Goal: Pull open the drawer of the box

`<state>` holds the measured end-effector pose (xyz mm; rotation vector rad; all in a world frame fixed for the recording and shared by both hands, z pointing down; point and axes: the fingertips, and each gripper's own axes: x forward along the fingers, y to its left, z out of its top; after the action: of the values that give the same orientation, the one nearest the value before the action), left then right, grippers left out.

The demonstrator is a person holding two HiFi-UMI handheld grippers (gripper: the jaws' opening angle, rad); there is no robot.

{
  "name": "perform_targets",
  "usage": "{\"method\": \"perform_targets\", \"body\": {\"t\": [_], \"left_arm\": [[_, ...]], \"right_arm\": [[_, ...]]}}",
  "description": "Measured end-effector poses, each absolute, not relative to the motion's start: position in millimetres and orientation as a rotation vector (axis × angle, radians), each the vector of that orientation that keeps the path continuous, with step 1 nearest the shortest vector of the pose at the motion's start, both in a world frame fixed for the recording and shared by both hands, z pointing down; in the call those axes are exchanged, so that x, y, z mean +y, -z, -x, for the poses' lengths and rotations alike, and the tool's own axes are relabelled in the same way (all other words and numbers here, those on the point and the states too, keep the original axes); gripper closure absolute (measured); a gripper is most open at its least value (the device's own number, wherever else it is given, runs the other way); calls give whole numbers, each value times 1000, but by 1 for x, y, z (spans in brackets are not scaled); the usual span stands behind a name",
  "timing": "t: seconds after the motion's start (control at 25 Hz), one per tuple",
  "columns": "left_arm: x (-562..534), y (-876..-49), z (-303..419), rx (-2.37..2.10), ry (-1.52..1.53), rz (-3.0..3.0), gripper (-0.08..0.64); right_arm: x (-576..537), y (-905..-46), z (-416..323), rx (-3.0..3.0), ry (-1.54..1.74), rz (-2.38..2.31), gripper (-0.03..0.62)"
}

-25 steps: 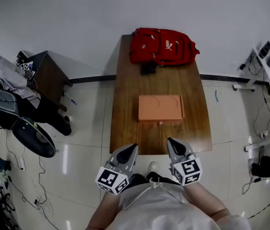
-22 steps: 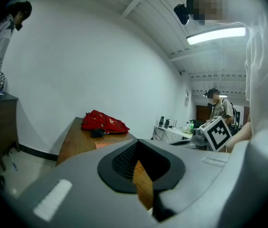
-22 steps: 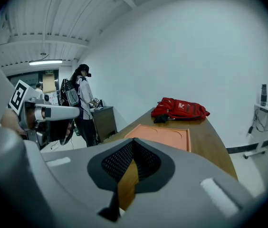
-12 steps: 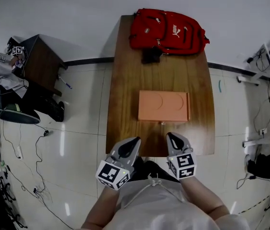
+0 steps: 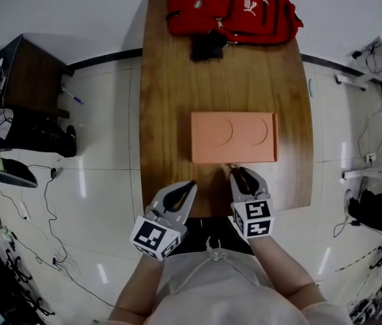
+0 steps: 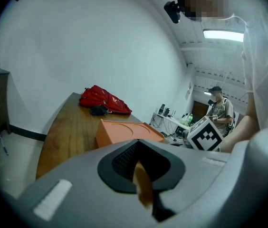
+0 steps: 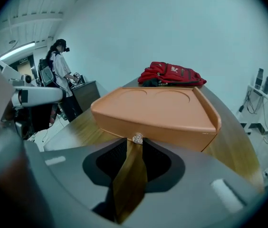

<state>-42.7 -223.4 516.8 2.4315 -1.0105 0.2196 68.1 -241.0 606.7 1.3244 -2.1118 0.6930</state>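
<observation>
Right gripper view: the orange box (image 7: 157,109) sits dead ahead on the wooden table (image 7: 238,151), with its small shiny knob (image 7: 137,137) right at the mouth of the right gripper (image 7: 133,148). The jaws are opening. The gap is moderate and table wood shows through it. The knob is at the tips, just beyond the pads rather than between them, and nothing is clamped.

Head view: the box's (image 5: 234,137) long axis runs left-right across the table (image 5: 171,100). The drawer front faces the person and the knob (image 5: 231,166) is on that near face, left of centre. The right gripper (image 5: 240,175) has its tips just short of the knob and is lined up almost square to the front. The left gripper (image 5: 188,187) is off to the left, over the near table edge, apart from the box and angled toward it.

Left gripper view: the left gripper (image 6: 138,167) has only a thin slit between its jaws and is empty. The box (image 6: 124,132) lies ahead and to its right.

The drawer looks closed, with no gap seen along the front. The right gripper is clearly the nearer one. My guess is that the next step is a short push forward so the knob sits between the pads, then close and pull straight back toward the person, across the box's short axis. A red backpack (image 5: 231,9) sits at the far end, well clear.
</observation>
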Motion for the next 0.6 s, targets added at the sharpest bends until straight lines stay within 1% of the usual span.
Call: {"method": "perform_targets", "body": {"t": [0.48,0.6], "left_arm": [[-231,-532,41,-933,-216,-2423,555],[-228,-532,44,-930,-225,-2421,555]], "right_arm": [[-251,-627,-65,-1975,-784,-1457,495],[-250,-628,-69,-1961,-804,-1472,529]]}}
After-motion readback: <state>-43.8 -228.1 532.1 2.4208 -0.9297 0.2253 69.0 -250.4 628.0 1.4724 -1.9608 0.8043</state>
